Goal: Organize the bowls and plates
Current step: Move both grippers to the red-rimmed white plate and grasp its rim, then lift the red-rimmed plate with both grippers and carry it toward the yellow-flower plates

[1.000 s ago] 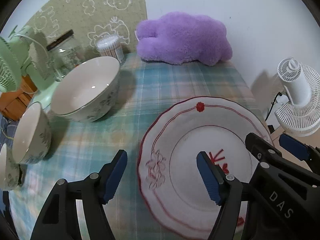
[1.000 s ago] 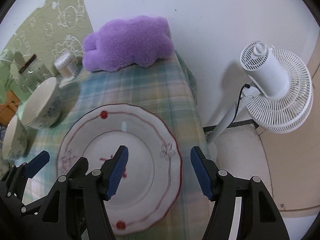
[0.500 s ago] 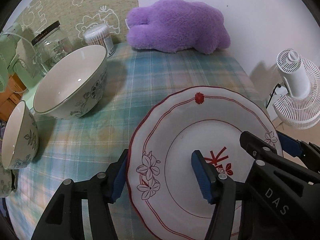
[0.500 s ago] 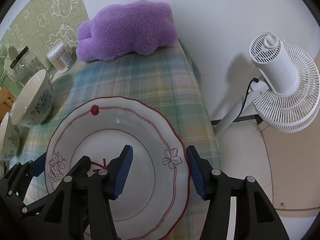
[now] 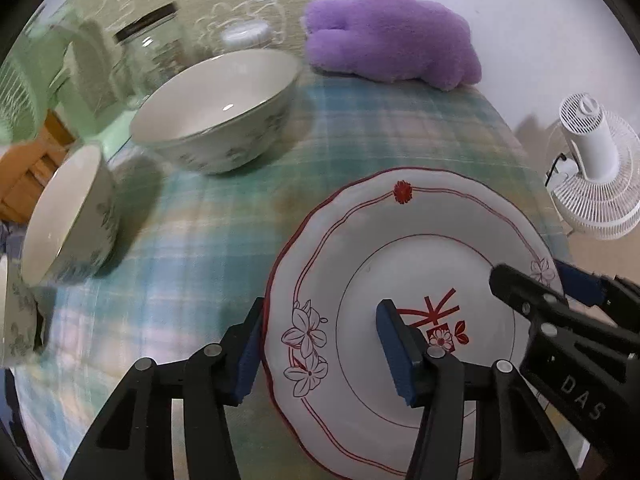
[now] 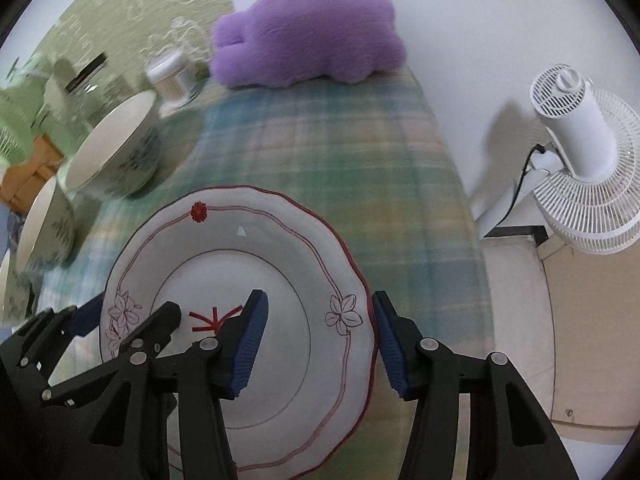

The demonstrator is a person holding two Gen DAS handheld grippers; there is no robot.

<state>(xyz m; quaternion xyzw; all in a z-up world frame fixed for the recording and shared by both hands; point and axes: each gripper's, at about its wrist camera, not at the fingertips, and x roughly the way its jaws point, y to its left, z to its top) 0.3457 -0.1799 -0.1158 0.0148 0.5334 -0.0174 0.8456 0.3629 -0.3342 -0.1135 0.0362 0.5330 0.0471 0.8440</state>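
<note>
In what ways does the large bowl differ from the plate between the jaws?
The large bowl is deep, with bluish flower prints outside; the plate is shallow, with red lines and flowers. The large bowl stands free, far from the left gripper and right gripper, which straddle the plate's opposite rims. Both are white inside.

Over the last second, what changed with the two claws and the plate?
Both claws advanced: the left claw and right claw each now straddle opposite rims of the plate, still open, not clamped. The bowls and purple plush stayed put.
</note>
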